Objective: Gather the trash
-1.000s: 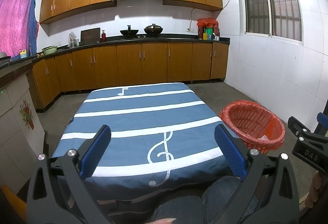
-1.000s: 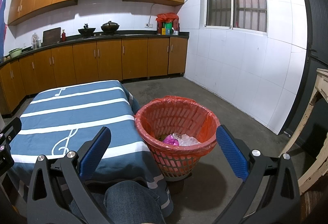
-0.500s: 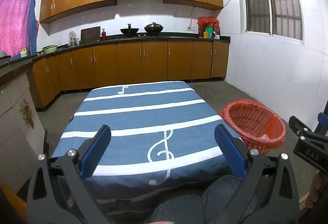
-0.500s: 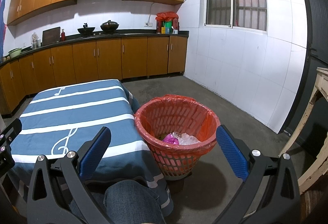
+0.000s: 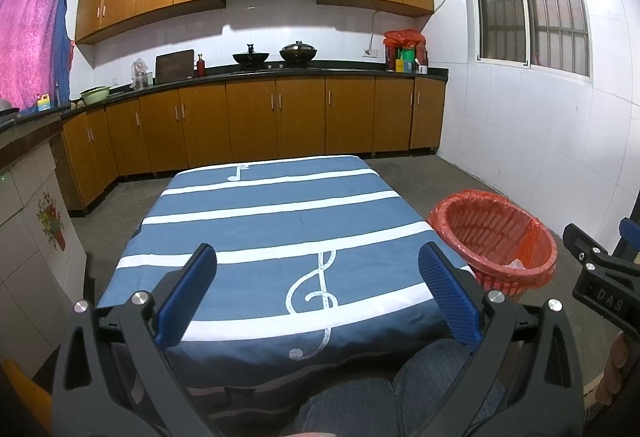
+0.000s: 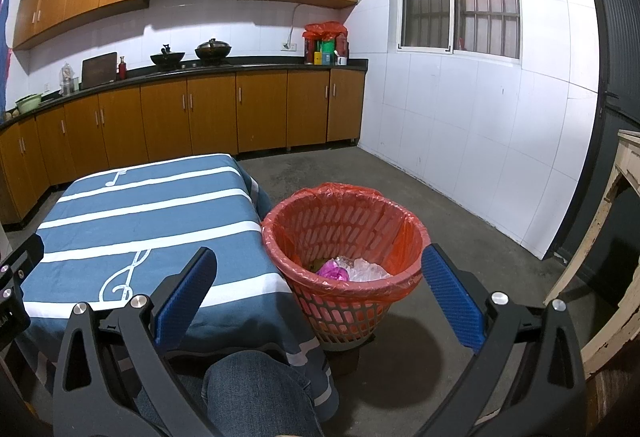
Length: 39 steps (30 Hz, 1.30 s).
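Both tools are spread wide and empty: left tool [image 5: 316, 293] hovers over the near end of the blue cloth-covered desk with white stripes and music notes [image 5: 276, 225], right tool [image 6: 318, 293] just short of the red mesh basket lined with a red plastic bag [image 6: 344, 237]. The trash, pink and clear crumpled wrappers [image 6: 352, 269], lies in that basket, which stands beside the desk's right edge; no loose trash shows on the desk. Risk: the basket crowds the draped cloth corner, so a sideways sweep could tip it or snag the liner; open floor lies right of the basket.

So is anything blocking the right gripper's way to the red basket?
Nothing visible does. The right gripper is open and empty, with the red basket showing between its fingers, mouth uncovered. The table stands to the basket's left, close against its rim.
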Each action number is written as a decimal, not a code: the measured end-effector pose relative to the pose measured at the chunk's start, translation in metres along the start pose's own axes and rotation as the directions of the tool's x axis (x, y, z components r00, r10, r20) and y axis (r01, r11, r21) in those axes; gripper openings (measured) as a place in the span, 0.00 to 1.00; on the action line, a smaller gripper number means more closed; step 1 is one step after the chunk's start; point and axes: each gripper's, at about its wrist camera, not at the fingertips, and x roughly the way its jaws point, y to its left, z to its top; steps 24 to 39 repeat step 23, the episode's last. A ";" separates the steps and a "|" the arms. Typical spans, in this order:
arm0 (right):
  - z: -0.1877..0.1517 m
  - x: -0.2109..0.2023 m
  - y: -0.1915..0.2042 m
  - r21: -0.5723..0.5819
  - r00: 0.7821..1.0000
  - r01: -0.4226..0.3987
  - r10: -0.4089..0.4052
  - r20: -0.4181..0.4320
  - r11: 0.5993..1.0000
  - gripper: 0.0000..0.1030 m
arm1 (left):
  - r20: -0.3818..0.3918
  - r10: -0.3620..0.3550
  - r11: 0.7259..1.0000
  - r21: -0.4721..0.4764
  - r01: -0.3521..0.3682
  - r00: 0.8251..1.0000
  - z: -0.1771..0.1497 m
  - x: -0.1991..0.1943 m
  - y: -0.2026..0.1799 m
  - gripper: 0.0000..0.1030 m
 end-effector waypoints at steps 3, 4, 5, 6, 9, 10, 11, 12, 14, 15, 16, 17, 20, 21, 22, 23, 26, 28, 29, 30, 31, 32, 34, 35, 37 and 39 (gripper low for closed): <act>0.000 0.000 0.000 0.001 1.000 0.000 0.000 0.000 1.000 0.98 | -0.001 -0.001 1.000 0.000 0.001 1.000 0.000 0.000 0.000 0.96; 0.000 0.000 0.000 0.001 1.000 0.000 0.000 0.000 1.000 0.98 | -0.001 -0.001 1.000 0.000 0.001 1.000 -0.001 0.000 0.000 0.96; 0.000 0.000 0.000 0.001 1.000 0.000 0.000 -0.001 1.000 0.98 | -0.001 0.000 1.000 0.000 0.000 1.000 0.000 0.000 0.000 0.96; 0.000 0.000 0.000 0.000 1.000 0.000 0.000 -0.001 1.000 0.98 | -0.001 0.000 1.000 -0.001 0.000 1.000 0.000 0.000 0.000 0.96; 0.000 0.000 0.000 0.000 1.000 0.000 0.000 -0.002 1.000 0.98 | -0.001 -0.001 1.000 -0.001 0.001 1.000 0.000 0.000 0.000 0.96; -0.001 0.001 0.000 0.000 1.000 0.000 0.000 -0.003 1.000 0.98 | -0.001 -0.002 1.000 -0.001 0.002 1.000 0.001 0.000 0.000 0.96; -0.002 0.001 0.000 0.000 1.000 0.000 0.000 -0.005 1.000 0.98 | -0.001 -0.002 1.000 -0.002 0.002 1.000 0.000 0.000 0.000 0.96; -0.004 0.001 0.001 0.000 1.000 -0.001 0.001 -0.006 1.000 0.98 | -0.001 -0.002 1.000 -0.001 0.002 1.000 0.000 0.001 0.000 0.96; -0.006 0.000 0.001 0.000 1.000 -0.001 0.001 -0.008 1.000 0.98 | -0.001 -0.002 1.000 -0.001 0.002 1.000 0.000 0.001 0.000 0.96; -0.006 0.001 0.001 0.000 1.000 -0.001 0.001 -0.010 1.000 0.98 | -0.002 -0.002 1.000 -0.001 0.002 1.000 0.001 0.001 0.001 0.96; -0.006 0.001 0.001 0.001 1.000 -0.001 0.001 -0.010 1.000 0.98 | -0.003 -0.003 1.000 -0.001 0.003 1.000 0.001 0.001 0.001 0.96; -0.005 0.002 0.001 0.001 1.000 -0.001 0.001 -0.010 1.000 0.98 | -0.004 -0.003 1.000 -0.001 0.003 1.000 0.000 0.001 0.001 0.96; -0.004 0.002 0.001 0.001 1.000 -0.001 0.001 -0.011 1.000 0.98 | -0.005 -0.004 1.000 -0.001 0.004 1.000 0.000 0.001 0.001 0.96; -0.004 0.002 0.001 0.001 1.000 -0.001 0.001 -0.011 1.000 0.98 | -0.005 -0.004 1.000 -0.001 0.004 1.000 0.000 0.001 0.001 0.96; -0.005 0.001 0.001 0.001 1.000 -0.001 0.001 -0.011 1.000 0.98 | -0.006 -0.006 1.000 -0.002 0.006 1.000 -0.001 0.001 0.001 0.96; -0.005 0.001 0.001 0.001 1.000 -0.001 0.001 -0.011 1.000 0.98 | -0.007 -0.007 1.000 -0.002 0.007 1.000 -0.001 0.001 0.001 0.96; -0.005 0.001 0.001 0.001 1.000 -0.001 0.001 -0.011 1.000 0.98 | -0.007 -0.007 1.000 -0.002 0.007 1.000 -0.001 0.001 0.001 0.96; -0.005 0.001 0.001 0.001 1.000 -0.001 0.001 -0.011 1.000 0.98 | -0.007 -0.007 1.000 -0.002 0.007 1.000 -0.001 0.001 0.001 0.96; -0.005 0.001 0.001 0.001 1.000 -0.001 0.001 -0.011 1.000 0.98 | -0.007 -0.007 1.000 -0.002 0.007 1.000 -0.001 0.001 0.001 0.96; -0.005 0.001 0.001 0.001 1.000 -0.001 0.001 -0.011 1.000 0.98 | -0.007 -0.007 1.000 -0.002 0.007 1.000 -0.001 0.001 0.001 0.96; -0.005 0.001 0.001 0.001 1.000 -0.001 0.001 -0.011 1.000 0.98 | -0.007 -0.007 1.000 -0.002 0.007 1.000 -0.001 0.001 0.001 0.96; -0.005 0.001 0.001 0.001 1.000 -0.001 0.001 -0.011 1.000 0.98 | -0.007 -0.007 1.000 -0.002 0.007 1.000 -0.001 0.001 0.001 0.96; -0.005 0.001 0.001 0.001 1.000 -0.001 0.001 -0.011 1.000 0.98 | -0.007 -0.007 1.000 -0.002 0.007 1.000 -0.001 0.001 0.001 0.96; -0.005 0.001 0.001 0.001 1.000 -0.001 0.001 -0.011 1.000 0.98 | -0.007 -0.007 1.000 -0.002 0.007 1.000 -0.001 0.001 0.001 0.96; -0.005 0.001 0.001 0.001 1.000 -0.001 0.001 -0.011 1.000 0.98 | -0.007 -0.007 1.000 -0.002 0.007 1.000 -0.001 0.001 0.001 0.96; -0.005 0.001 0.001 0.001 1.000 -0.001 0.001 -0.011 1.000 0.98 | -0.007 -0.007 1.000 -0.002 0.007 1.000 -0.001 0.001 0.001 0.96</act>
